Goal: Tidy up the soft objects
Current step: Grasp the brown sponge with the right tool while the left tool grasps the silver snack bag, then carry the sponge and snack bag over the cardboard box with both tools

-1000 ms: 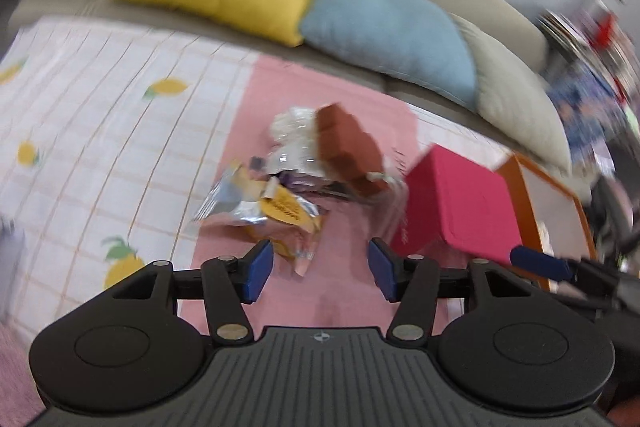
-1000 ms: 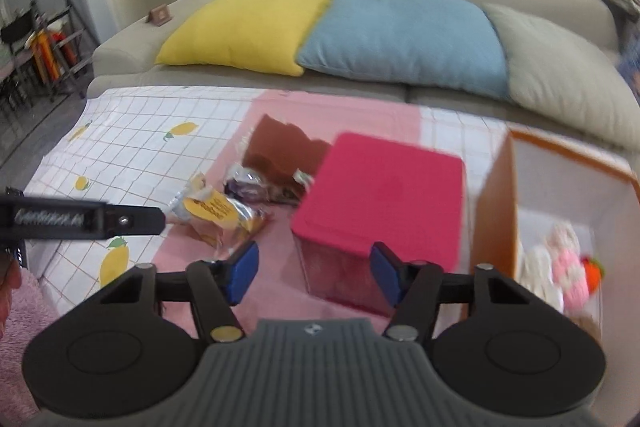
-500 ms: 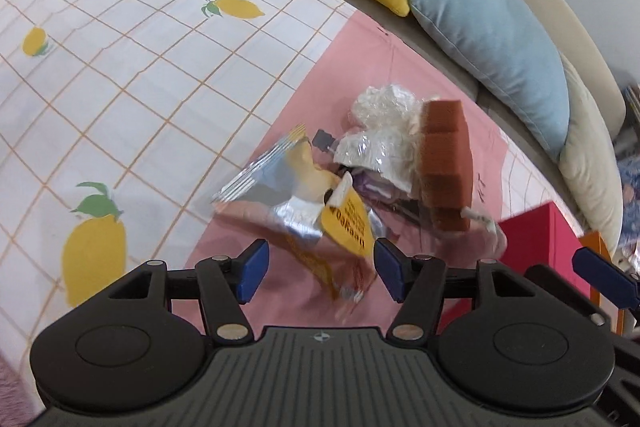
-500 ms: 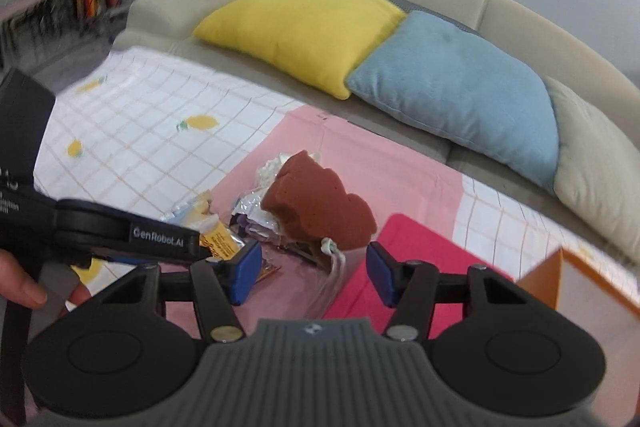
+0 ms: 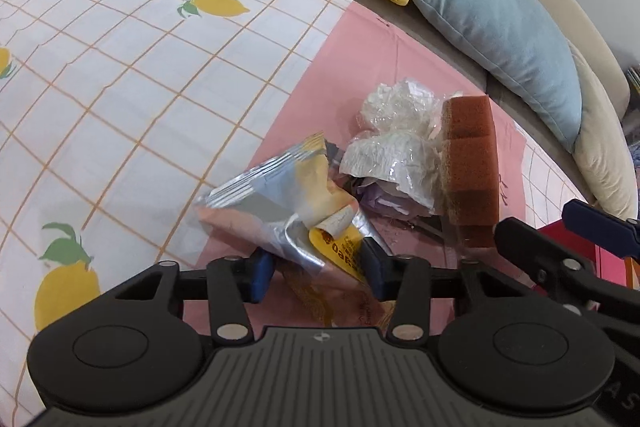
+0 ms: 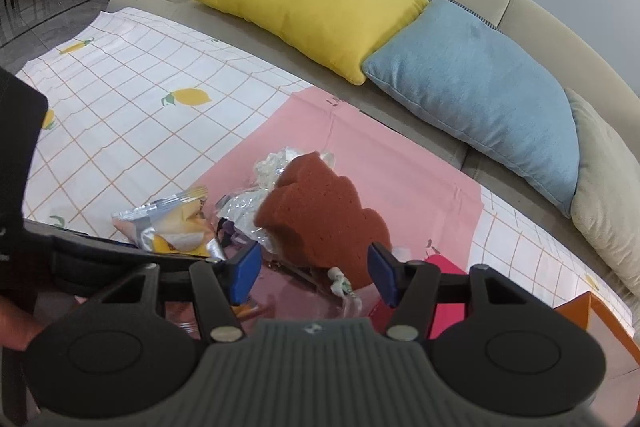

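A pile of soft things lies on the pink cloth (image 5: pixel 344 67): a silver and yellow snack bag (image 5: pixel 288 203), crumpled clear plastic wrap (image 5: pixel 396 131) and a brown sponge (image 5: pixel 470 167). My left gripper (image 5: pixel 316 273) is open, its blue pads on either side of the snack bag's near end. My right gripper (image 6: pixel 314 273) is open, with the brown sponge (image 6: pixel 320 211) just ahead between the fingers; the snack bag (image 6: pixel 172 223) lies to its left.
A red box (image 6: pixel 416 295) and an orange box (image 6: pixel 596 323) stand at the right. Yellow (image 6: pixel 316 3), blue (image 6: pixel 480 79) and beige (image 6: pixel 604 187) cushions lean on the sofa behind. A white lemon-print sheet (image 5: pixel 120 67) covers the left.
Both grippers have moved forward and down toward the pile. The left now straddles the snack bag's end; the right has turned left from the red box to the sponge.
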The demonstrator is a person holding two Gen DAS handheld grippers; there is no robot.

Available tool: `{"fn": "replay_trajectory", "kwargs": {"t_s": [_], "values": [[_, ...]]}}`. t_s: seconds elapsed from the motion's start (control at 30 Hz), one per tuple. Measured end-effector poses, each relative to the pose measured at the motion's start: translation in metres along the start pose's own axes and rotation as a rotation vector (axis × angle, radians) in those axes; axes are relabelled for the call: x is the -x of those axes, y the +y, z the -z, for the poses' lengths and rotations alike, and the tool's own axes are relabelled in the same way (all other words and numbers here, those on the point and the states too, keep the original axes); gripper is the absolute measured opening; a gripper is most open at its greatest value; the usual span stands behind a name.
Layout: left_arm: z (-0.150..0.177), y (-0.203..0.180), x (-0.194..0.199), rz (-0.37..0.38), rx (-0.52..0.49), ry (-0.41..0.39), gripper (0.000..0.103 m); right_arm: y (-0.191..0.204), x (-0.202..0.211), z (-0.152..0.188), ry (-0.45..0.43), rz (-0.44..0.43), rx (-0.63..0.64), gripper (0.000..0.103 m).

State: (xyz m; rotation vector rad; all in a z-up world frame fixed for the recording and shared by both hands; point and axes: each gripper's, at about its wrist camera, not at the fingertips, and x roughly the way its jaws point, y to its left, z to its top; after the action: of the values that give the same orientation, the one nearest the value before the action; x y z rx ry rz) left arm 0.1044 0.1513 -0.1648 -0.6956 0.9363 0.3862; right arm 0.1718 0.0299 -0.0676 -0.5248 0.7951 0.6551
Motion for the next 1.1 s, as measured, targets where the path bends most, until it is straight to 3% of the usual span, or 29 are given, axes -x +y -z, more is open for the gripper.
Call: {"fn": "replay_trajectory", "kwargs": {"t_s": [0.2,0.3,0.5,0.73,0.8,0.9,1.1], "values": [[0.000,0.002,0.016,0.007,-0.076,-0.051,0.026,0.004,-0.003,-0.006,-0.010,-0.010,-0.010,0.063],[-0.005,0.008,0.034,-0.002,-0.092,-0.097,0.025,0.011,-0.008,-0.010,-0.019,0.004,0.006,0.074],[-0.018,0.011,0.066,-0.037,-0.129,-0.173,0.026,0.024,-0.024,-0.022,-0.020,0.019,0.032,0.080],[-0.023,0.004,0.077,-0.024,-0.148,-0.197,0.026,0.023,-0.053,-0.031,0.037,0.057,-0.015,0.080],[-0.022,0.002,0.078,-0.021,-0.155,-0.199,0.026,0.019,-0.058,-0.030,0.053,0.054,-0.047,0.075],[-0.021,-0.002,0.081,-0.021,-0.169,-0.202,0.026,0.016,-0.061,-0.026,0.075,0.035,-0.070,0.057],[-0.018,-0.006,0.091,-0.026,-0.189,-0.217,0.026,0.016,-0.038,-0.019,0.017,0.026,-0.044,0.040]]}}
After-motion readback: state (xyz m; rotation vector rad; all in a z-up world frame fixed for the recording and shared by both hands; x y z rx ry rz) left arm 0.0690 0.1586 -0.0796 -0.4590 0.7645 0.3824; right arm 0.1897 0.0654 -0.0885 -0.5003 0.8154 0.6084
